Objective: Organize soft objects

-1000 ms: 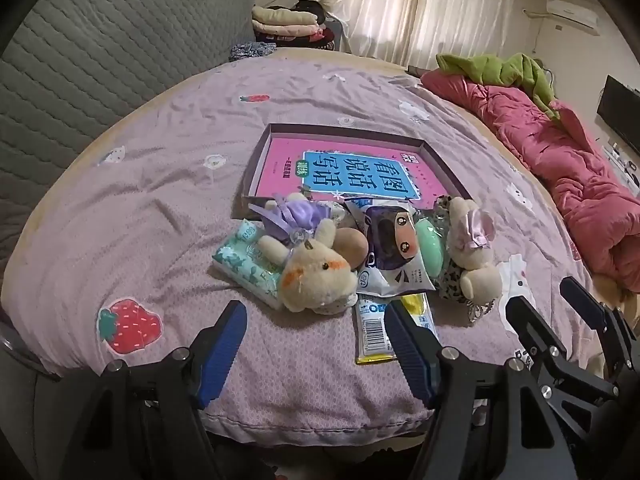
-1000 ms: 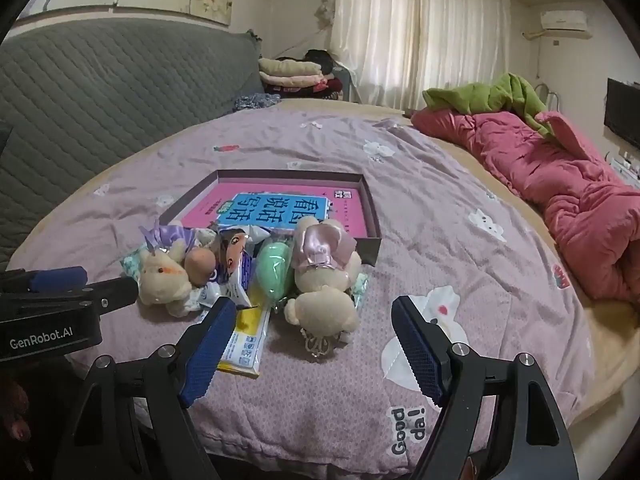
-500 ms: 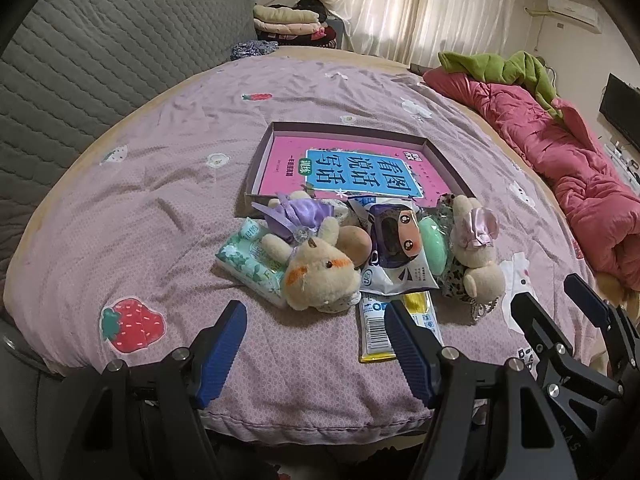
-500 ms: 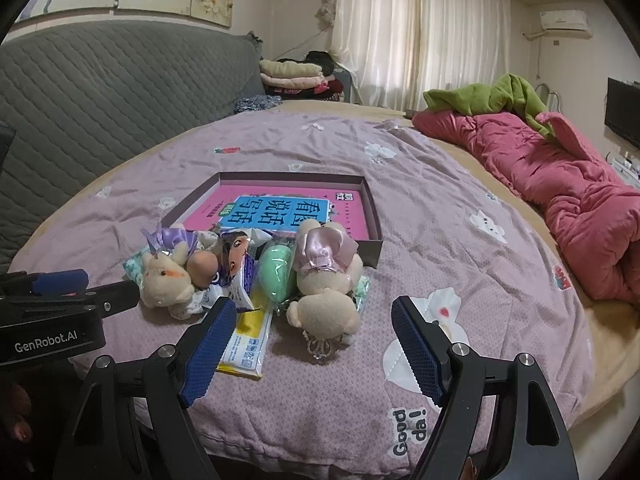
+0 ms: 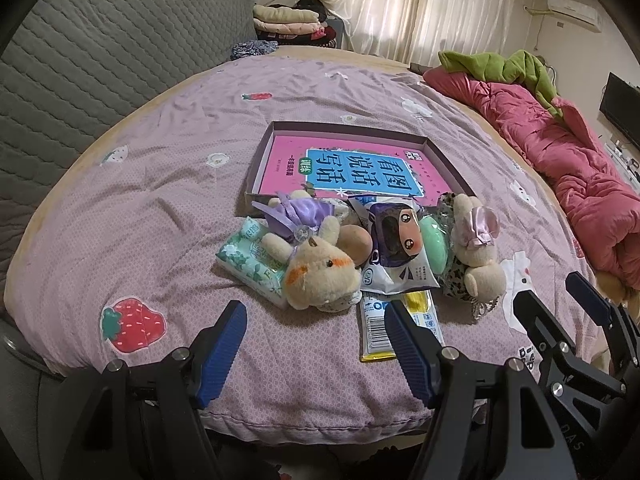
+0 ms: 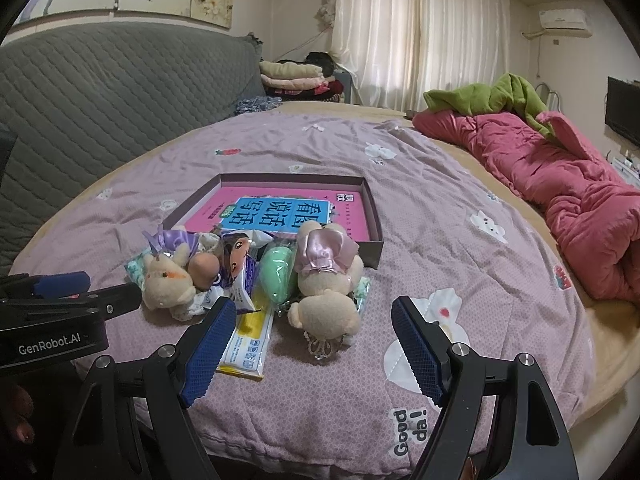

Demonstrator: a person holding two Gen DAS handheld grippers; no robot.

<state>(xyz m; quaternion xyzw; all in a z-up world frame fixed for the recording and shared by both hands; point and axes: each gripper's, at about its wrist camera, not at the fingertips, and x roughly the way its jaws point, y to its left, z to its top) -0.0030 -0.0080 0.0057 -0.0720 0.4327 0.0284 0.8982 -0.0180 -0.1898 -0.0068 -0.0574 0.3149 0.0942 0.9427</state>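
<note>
Plush toys lie heaped near the front edge of the lilac bedspread (image 6: 460, 184), just ahead of both grippers. The left gripper (image 5: 316, 344) and right gripper (image 6: 312, 344) hold their jaws apart, empty; the left one's body reads "GenRobot.AI". "Good da!" is printed on the bedspread. Nearest are a yellow packet (image 6: 248, 340), a cream bear (image 5: 320, 276) and a pink-dressed bear (image 6: 324, 276); beyond, a shallow box (image 5: 440, 152) holds a pink book (image 5: 352, 172) with Chinese lettering.

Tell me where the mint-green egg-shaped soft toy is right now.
The mint-green egg-shaped soft toy lies mid-pile on the purple bedspread, between the cartoon-face snack packet on its left and the pink-dressed plush bear on its right, just before the shallow box.
</note>
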